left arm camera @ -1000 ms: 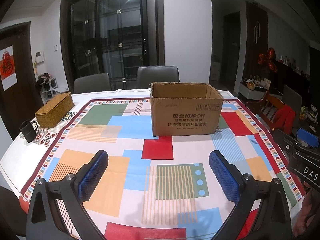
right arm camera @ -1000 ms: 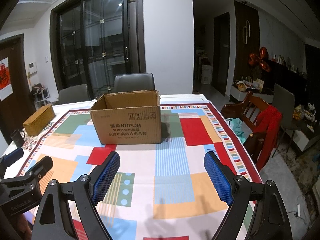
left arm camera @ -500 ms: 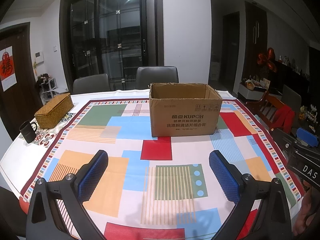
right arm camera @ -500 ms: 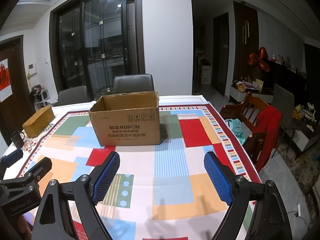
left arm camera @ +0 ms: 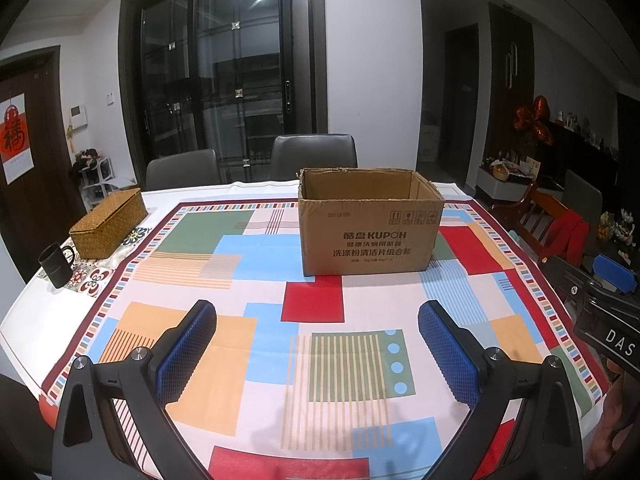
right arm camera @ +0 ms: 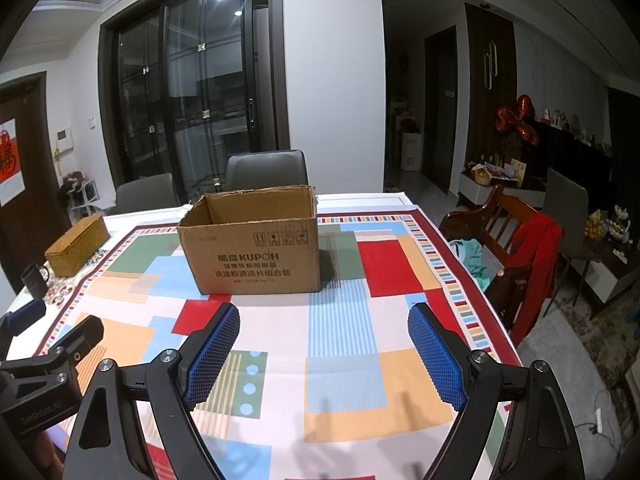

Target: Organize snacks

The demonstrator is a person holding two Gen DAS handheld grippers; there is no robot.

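An open brown cardboard box [left arm camera: 370,226] [right arm camera: 252,244] stands on the far half of the table, its flaps gone and what shows of its inside bare. No snacks show in either view. My left gripper [left arm camera: 318,322] hovers open over the near part of the patterned tablecloth [left arm camera: 256,272], well short of the box, nothing between its blue pads. My right gripper [right arm camera: 323,326] is open too, with nothing between its pads, in front of and right of the box. Each gripper shows at the edge of the other's view.
A woven basket box [left arm camera: 108,224] and a black mug [left arm camera: 56,266] sit at the table's left edge. Grey chairs [left arm camera: 314,156] stand behind the table. A wooden chair with a red garment [right arm camera: 528,256] is close to the right edge.
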